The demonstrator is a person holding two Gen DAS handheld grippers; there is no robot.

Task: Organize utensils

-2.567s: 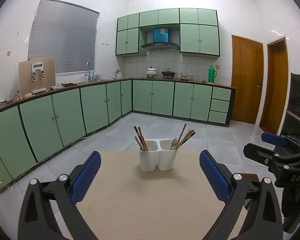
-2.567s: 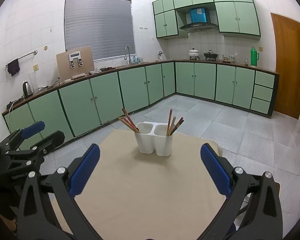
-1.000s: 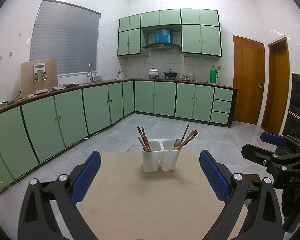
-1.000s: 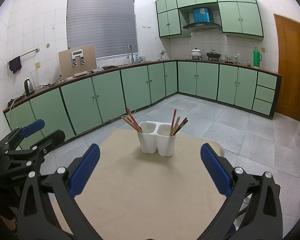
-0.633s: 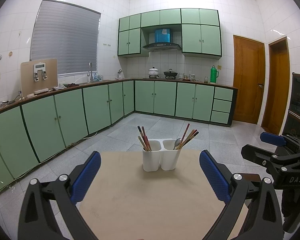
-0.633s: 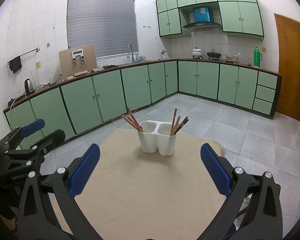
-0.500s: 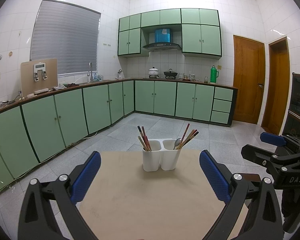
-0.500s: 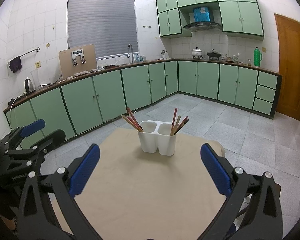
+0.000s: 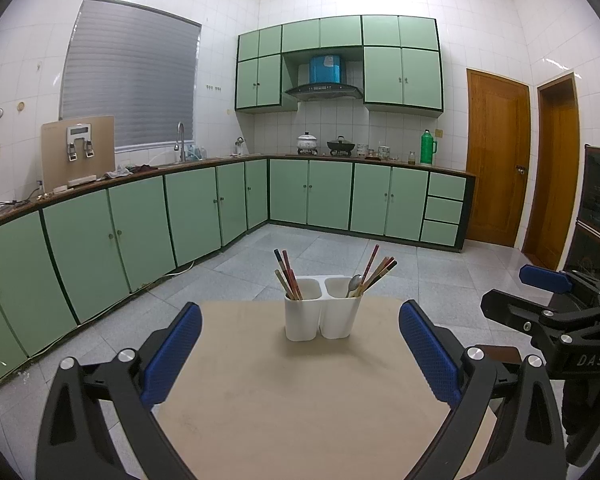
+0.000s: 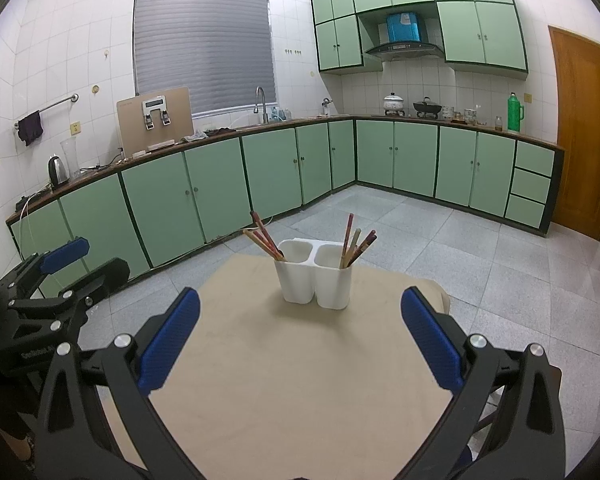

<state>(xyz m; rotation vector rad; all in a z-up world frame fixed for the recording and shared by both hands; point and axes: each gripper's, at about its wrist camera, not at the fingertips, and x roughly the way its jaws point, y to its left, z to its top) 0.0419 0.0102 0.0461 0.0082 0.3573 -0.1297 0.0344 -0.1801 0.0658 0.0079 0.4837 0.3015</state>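
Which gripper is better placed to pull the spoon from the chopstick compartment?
Probably right: the spoon sits in the holder's right cup. Both right gripper and left gripper are open, similarly far back.

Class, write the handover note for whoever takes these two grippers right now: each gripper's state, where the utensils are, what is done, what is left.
Left gripper: open, empty, short of the holder.
Right gripper: open, empty, likewise.
White two-cup holder stands on the beige table.
Its left cup holds chopsticks; its right cup holds more chopsticks with a spoon.
Done: nothing visibly.
Left: probably separate the spoon from the chopsticks; nothing is gripped yet.
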